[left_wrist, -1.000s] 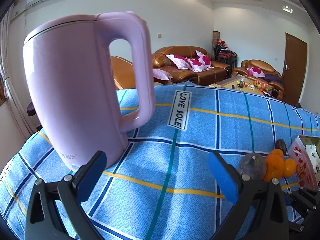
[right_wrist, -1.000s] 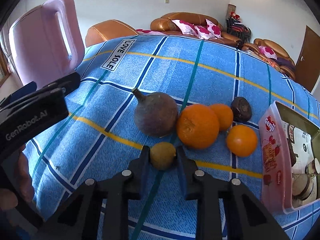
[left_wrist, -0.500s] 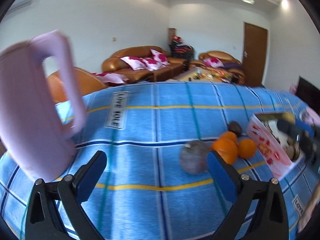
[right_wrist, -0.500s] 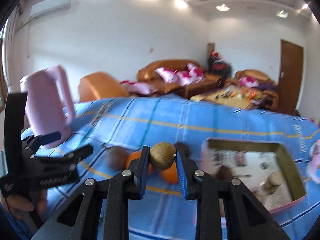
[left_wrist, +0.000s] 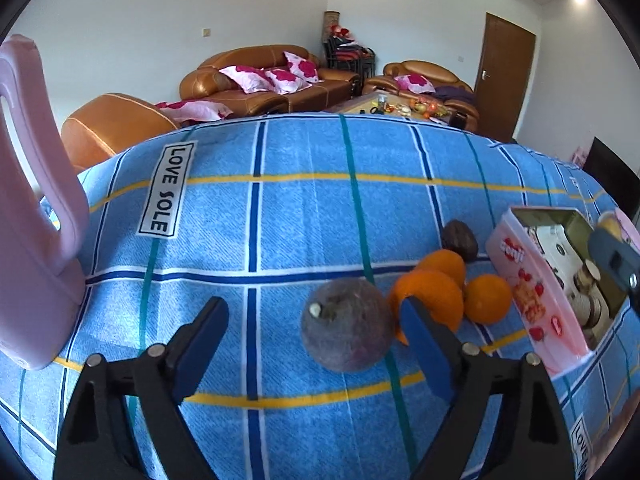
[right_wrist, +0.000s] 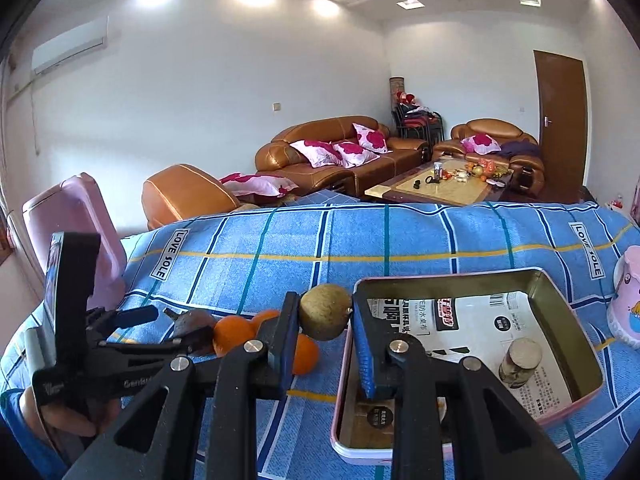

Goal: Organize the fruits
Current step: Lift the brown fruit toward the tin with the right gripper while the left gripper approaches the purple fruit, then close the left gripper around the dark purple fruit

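Observation:
My right gripper (right_wrist: pixel 326 316) is shut on a small brown-green round fruit (right_wrist: pixel 325 317), held in the air over the near left rim of the pink tin box (right_wrist: pixel 560 410). My left gripper (left_wrist: pixel 314 328) is open and empty, with a large purple-grey round fruit (left_wrist: pixel 346 326) between its fingers on the cloth. Three oranges (left_wrist: pixel 434 298) and a small dark fruit (left_wrist: pixel 460 239) lie just right of it. The tin also shows at the right of the left wrist view (left_wrist: pixel 528 292).
A pink kettle (left_wrist: pixel 28 240) stands at the table's left. The tin holds a small round jar (right_wrist: pixel 520 360) and printed paper. A pink cup (right_wrist: pixel 626 300) stands at the far right. The blue checked cloth (left_wrist: pixel 300 208) covers the table.
My right gripper has lifted the small fruit off the cloth and carried it right, over the tin. My left gripper has swung right from the kettle to the purple-grey fruit.

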Demonstrator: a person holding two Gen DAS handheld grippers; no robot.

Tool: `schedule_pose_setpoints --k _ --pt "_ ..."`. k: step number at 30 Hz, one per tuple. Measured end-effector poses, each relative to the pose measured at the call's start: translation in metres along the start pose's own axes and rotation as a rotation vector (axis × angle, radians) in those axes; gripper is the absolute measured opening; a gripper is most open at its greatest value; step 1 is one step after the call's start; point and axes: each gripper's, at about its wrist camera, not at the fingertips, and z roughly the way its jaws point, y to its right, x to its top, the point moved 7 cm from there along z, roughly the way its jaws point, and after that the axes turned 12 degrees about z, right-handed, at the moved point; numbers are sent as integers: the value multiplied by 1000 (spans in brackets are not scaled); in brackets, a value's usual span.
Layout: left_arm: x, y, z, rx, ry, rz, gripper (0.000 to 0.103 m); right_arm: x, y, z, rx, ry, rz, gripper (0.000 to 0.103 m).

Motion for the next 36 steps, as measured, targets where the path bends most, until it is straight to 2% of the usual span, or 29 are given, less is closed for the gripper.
schedule_pose_setpoints --k 6,11,13,15,19,22,26,28,29,31,33,36 --pt "1 -7 6 -23 1 -52 89 -3 -4 2 5 -1 -16 28" --pt "-3 -3 4 -121 10 -80 69 -7 -5 5 4 -15 -17 28" --pt "-5 -4 1 -157 9 -81 69 -7 -5 5 1 -15 -22 28" --pt "-3 -8 -3 -149 18 -74 69 -7 -5 6 -1 -17 -23 28" --pt "2 -16 -8 -86 32 -45 71 -6 -6 5 6 -17 -18 28" --pt "2 -5 -1 -100 11 -29 71 -7 -8 5 9 -18 -24 28" --pt "3 6 8 -76 -14 5 69 -7 -8 4 13 -20 -18 28" --pt "0 2 17 -100 -57 -26 67 -8 -8 4 14 -23 -14 28" --pt "-2 0 19 -139 -62 -58 62 -8 -8 5 14 -26 -15 28" --pt "-2 -1 17 -206 -34 -94 52 -10 -8 6 12 -33 -19 28" --pt "-2 1 16 -184 -35 -82 52 -10 -9 7 11 -34 -23 28" --pt "-2 -4 10 -112 -20 -85 51 -10 -10 8 -5 -21 -43 28"
